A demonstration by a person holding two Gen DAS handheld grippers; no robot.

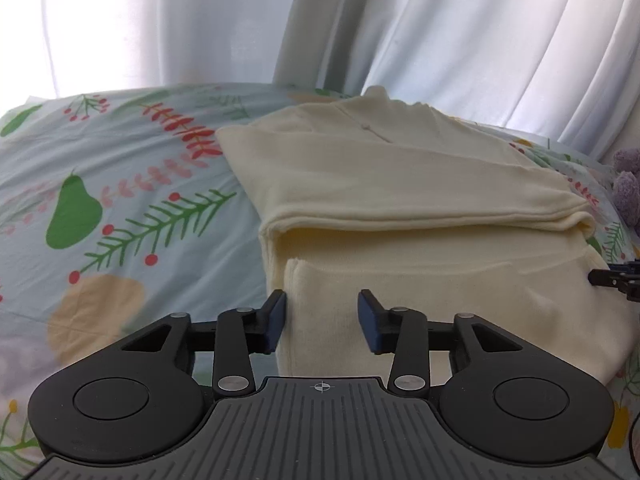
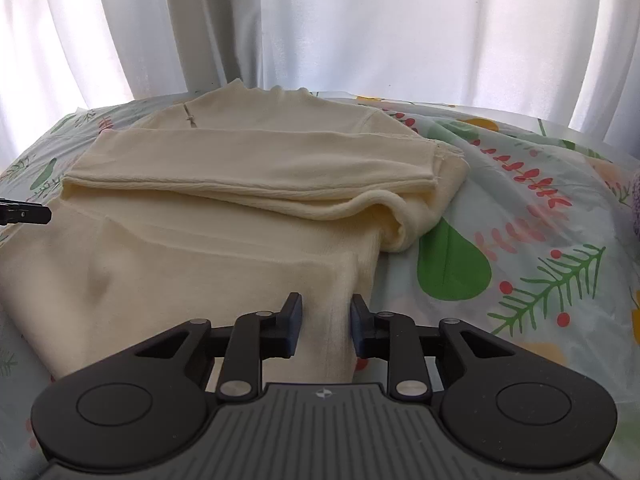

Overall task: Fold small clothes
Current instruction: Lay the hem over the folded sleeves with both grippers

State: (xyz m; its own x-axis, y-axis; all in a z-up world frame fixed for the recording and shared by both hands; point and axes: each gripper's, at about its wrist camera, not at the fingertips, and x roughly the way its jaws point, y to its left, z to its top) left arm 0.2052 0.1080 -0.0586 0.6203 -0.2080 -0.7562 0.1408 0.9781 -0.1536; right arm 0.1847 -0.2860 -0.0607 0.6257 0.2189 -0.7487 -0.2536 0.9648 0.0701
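A cream knit top (image 1: 400, 184) lies on the bed with both sleeves folded across its body; it also shows in the right wrist view (image 2: 224, 208). My left gripper (image 1: 322, 318) is open, its fingers astride the top's near left hem corner. My right gripper (image 2: 326, 320) is open, its fingers astride the near right hem corner. Cloth lies between both pairs of fingers, with gaps at the pads. The right gripper's tip (image 1: 612, 280) shows at the left view's right edge, and the left gripper's tip (image 2: 24, 212) at the right view's left edge.
The bed sheet (image 1: 120, 208) is pale blue with pears, leaves and berries. White curtains (image 2: 360, 20) hang behind the bed. A fuzzy purple object (image 1: 626, 188) sits at the bed's right side.
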